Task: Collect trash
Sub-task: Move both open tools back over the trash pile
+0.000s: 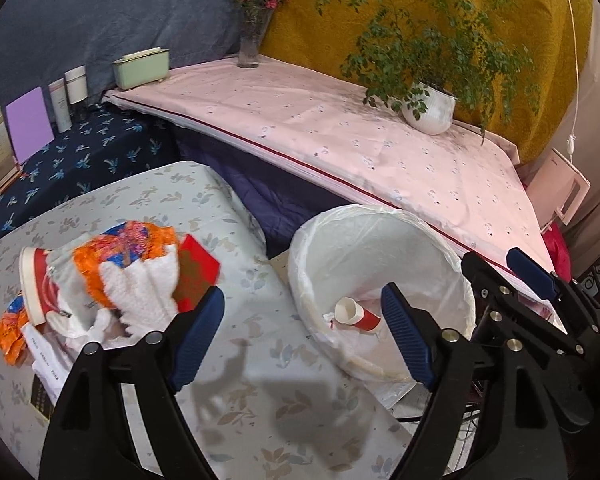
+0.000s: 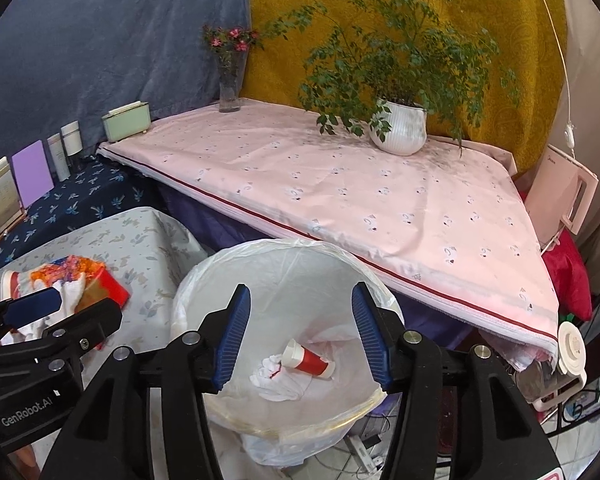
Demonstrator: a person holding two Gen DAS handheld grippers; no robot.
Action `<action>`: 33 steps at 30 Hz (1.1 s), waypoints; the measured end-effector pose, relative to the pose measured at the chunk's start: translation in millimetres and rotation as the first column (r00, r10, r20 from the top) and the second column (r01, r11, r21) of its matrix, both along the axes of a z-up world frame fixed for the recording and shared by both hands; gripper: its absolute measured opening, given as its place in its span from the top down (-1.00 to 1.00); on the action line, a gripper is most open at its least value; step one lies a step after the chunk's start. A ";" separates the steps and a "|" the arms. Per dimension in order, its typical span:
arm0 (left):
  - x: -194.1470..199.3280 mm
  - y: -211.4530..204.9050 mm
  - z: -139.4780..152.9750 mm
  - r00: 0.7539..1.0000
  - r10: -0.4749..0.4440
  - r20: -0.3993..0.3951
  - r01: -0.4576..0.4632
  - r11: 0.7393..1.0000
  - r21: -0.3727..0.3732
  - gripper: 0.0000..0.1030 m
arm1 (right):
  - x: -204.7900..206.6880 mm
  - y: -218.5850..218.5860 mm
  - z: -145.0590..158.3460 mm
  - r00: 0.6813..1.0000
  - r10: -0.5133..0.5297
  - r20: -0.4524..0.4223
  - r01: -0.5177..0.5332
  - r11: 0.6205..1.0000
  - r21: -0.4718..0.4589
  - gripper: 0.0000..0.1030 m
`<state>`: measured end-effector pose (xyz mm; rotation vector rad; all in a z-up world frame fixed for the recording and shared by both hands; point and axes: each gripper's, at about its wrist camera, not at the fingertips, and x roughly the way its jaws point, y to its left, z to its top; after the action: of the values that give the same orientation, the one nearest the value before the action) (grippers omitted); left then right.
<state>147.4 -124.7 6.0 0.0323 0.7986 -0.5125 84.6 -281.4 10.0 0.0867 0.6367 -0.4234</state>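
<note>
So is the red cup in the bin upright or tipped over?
Tipped over. The red cup lies on its side at the bottom of the bin, white rim pointing left, beside a crumpled tissue.

Black gripper point(image 2: 300, 332), ribbed blue pads

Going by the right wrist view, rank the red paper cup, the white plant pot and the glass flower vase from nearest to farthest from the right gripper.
1. Red paper cup: in the bin, just below the right gripper.
2. White plant pot: far right, on the pink cloth.
3. Glass flower vase: back corner, left of the pot.
</note>
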 end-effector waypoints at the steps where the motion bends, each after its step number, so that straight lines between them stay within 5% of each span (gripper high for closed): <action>1: -1.1 5.2 1.0 1.000 0.009 0.003 -0.009 1.000 -0.001 -0.53 | -0.9 5.4 2.2 1.000 0.007 0.004 -0.007 1.000 -0.006 -0.03; 15: -11.0 111.5 -11.2 0.972 0.234 -0.024 -0.234 0.972 0.011 -0.77 | -2.2 84.3 9.7 0.988 0.155 -0.001 -0.155 0.988 -0.007 -0.09; 33: -32.2 260.3 -48.6 0.848 0.521 -0.098 -0.518 0.854 0.055 -0.80 | 18.4 218.3 -25.6 0.905 0.418 -0.077 -0.412 0.907 0.084 -0.09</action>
<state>115.2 135.6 -42.6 -0.1870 0.8806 0.0151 103.0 -63.1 -15.7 -0.0085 0.7409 0.0080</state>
